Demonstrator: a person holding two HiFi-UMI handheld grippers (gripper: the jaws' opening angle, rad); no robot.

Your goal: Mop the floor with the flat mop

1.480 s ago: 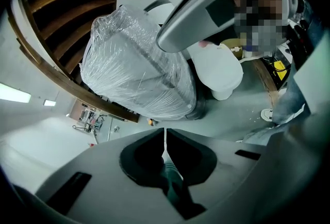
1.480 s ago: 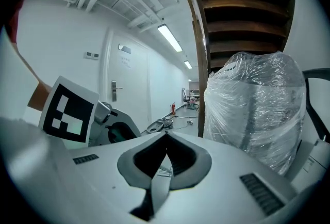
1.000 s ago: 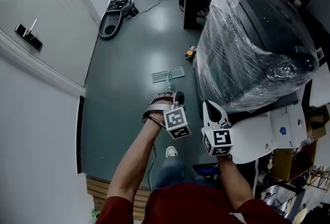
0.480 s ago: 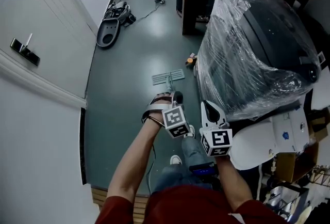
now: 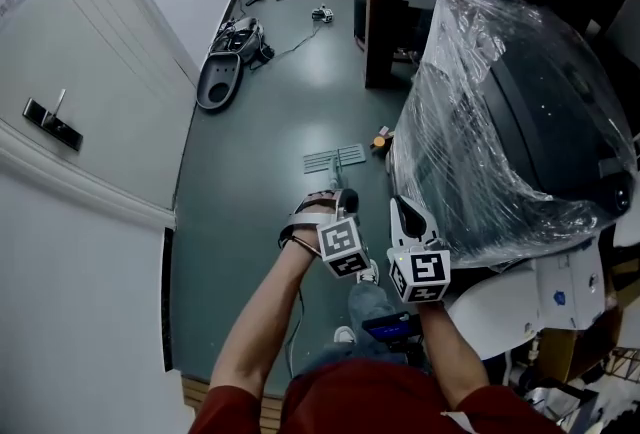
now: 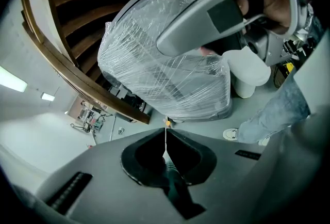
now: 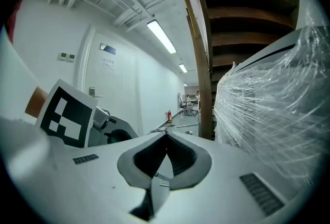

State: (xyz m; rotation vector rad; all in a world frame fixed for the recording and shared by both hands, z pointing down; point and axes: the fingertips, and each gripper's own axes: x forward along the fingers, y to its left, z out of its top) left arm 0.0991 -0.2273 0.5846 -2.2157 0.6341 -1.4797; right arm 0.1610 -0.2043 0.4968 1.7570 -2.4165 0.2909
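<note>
- Down on the grey-green floor [image 5: 245,182], the flat mop head [image 5: 333,159] lies flat, out in front of the person.
- It sits just beside the big machine wrapped in clear plastic [image 5: 510,112], with a small orange thing [image 5: 381,135] between them.
- From the mop head, the thin mop handle [image 5: 340,178] runs straight back and up toward the person. Its long way points forward and back, not side to side.
- The left gripper [image 5: 345,198] is lower on the handle and nearer to the mop head. Its jaws are closed tight on the handle's dark grip, and the pale pole goes on past the jaw tips to the floor.
- The right gripper [image 5: 400,209] is just beside the left one, on the machine's side and a bit closer to the person. Its jaws are closed too, and the pale grey piece between them looks like the top end of the handle.
- I think the next push goes forward along the handle, over the bare floor ahead.
- The mop head needs to stay off the plastic wrap on the right.
</note>
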